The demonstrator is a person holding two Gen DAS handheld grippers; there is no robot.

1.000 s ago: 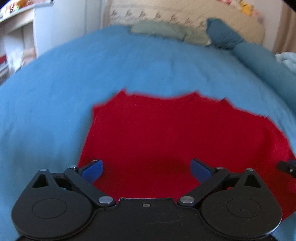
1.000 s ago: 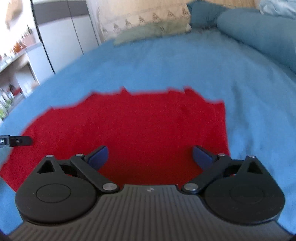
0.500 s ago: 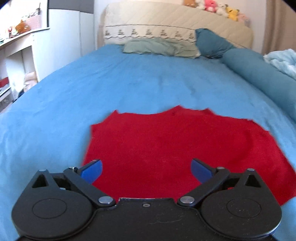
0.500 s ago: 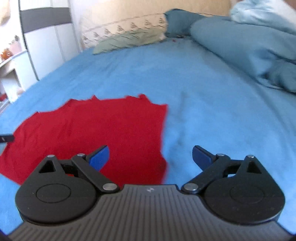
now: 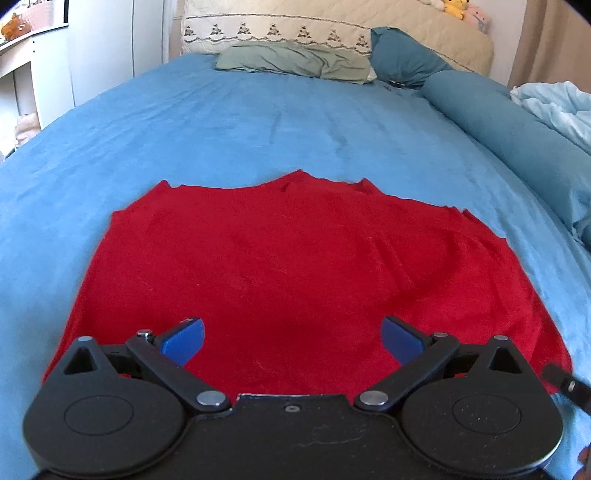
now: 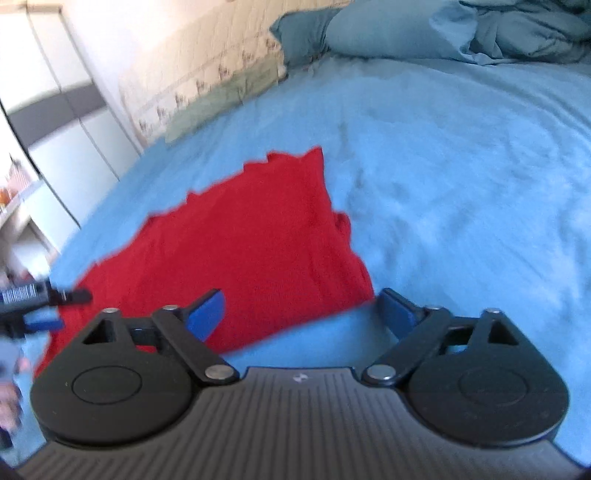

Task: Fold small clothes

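A red garment point(image 5: 295, 266) lies flat on the blue bed sheet point(image 5: 258, 122). My left gripper point(image 5: 291, 339) is open and empty, over the garment's near edge. In the right wrist view the garment point(image 6: 240, 240) lies to the left, and my right gripper point(image 6: 301, 314) is open and empty at its near right corner, which sits between the jaws. The left gripper's tip point(image 6: 74, 295) shows at the left of the right wrist view. The right gripper's tip point(image 5: 565, 384) shows at the right edge of the left wrist view.
A green pillow point(image 5: 295, 61), a dark teal pillow point(image 5: 402, 55) and a cream headboard point(image 5: 332, 26) are at the far end. A teal bolster point(image 5: 517, 122) and a light blue duvet point(image 5: 557, 107) lie along the right. White cabinets point(image 6: 62, 136) stand on the left.
My right gripper has swung right and tilted, from over the garment's middle to its right corner. My left gripper has stayed over the near edge, pitching up slightly. Both stayed open.
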